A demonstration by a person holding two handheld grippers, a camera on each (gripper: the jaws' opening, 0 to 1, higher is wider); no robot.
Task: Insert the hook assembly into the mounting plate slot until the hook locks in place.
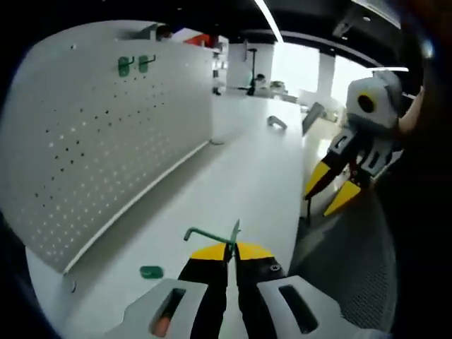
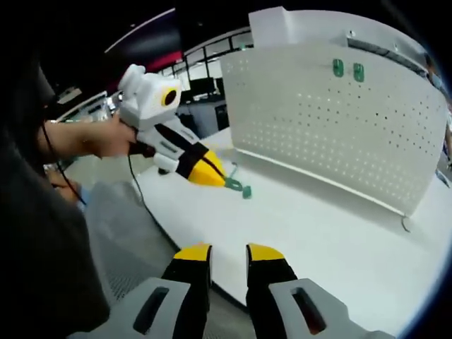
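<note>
My left gripper (image 1: 232, 247) is shut on a green wire hook (image 1: 210, 235), which sticks out to the left above the white table (image 1: 240, 176). In the right gripper view the left gripper (image 2: 224, 181) is held by a hand, and the hook (image 2: 234, 186) hangs low over the table. A small green piece (image 1: 150, 271) lies on the table just beside it (image 2: 246, 192). The white pegboard (image 1: 106, 141) stands upright with two green hooks (image 1: 133, 65) near its top (image 2: 348, 70). My right gripper (image 2: 228, 254) is open and holds nothing; it hovers off the table's edge (image 1: 332, 189).
A small metal bracket (image 1: 277, 122) lies far back on the table. A thin wire loop (image 2: 404, 224) sits at the pegboard's foot. Grey floor (image 1: 353, 261) lies beyond the table's curved edge. A person's hand (image 2: 106, 138) and dark sleeve are at the left.
</note>
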